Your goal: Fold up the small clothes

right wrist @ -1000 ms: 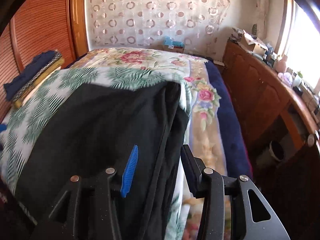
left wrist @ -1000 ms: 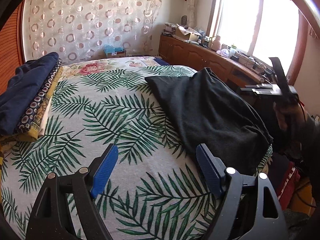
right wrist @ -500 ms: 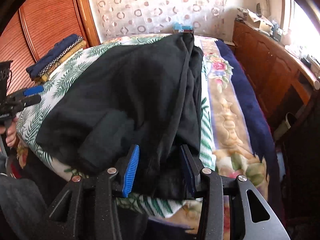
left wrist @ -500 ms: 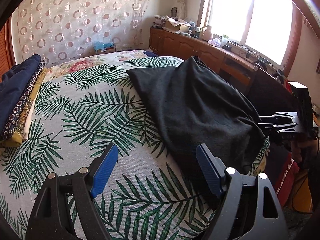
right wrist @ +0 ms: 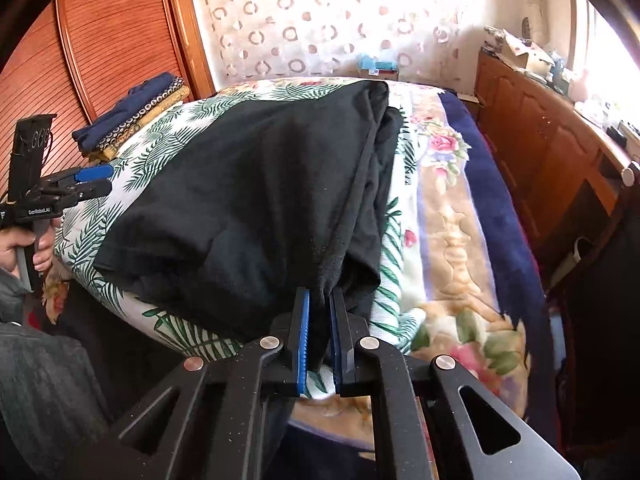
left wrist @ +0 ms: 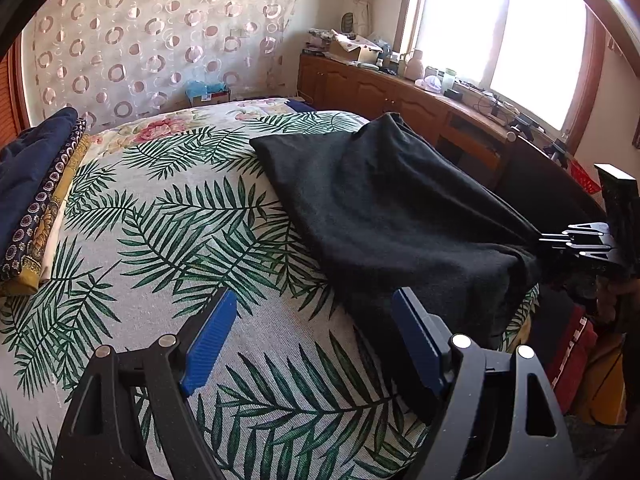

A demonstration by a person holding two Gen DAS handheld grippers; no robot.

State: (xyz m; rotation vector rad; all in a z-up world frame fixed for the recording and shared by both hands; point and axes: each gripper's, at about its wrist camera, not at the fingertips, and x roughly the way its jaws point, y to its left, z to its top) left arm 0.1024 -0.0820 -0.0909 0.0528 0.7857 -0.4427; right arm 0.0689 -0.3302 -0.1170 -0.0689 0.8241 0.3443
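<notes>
— Right gripper (right wrist: 319, 316): clamped on what, and why there?

— Pinched on the near edge of the black garment (right wrist: 248, 200), at the corner hanging toward the bed's foot. Jaws just closing, cloth bunched between the blue pads. Probably taken at the corner so the whole side can be lifted and drawn taut.

— And the garment itself?

— Spread on the palm-leaf sheet (left wrist: 168, 240), on the window side of the bed (right wrist: 460, 220), far end reaching toward the flowered blanket. Rumpled along the right edge, layers doubled over. Not yet folded.

— Left gripper (left wrist: 312, 340)?

— Wide apart, nothing between the pads. Hovering over bare sheet just beside the garment's near-left edge. Likely waiting for the matching corner, so both ends can be raised together.

— Why the stack (left wrist: 36, 184) at the far left?

— Blue and patterned pieces, laid flat against the bed's edge by the wooden doors (right wrist: 100, 60). Looks like finished folds, kept well apart from the working area.

— Risk?

— Grabbing only one layer at the doubled edge; uneven lift then.
</notes>
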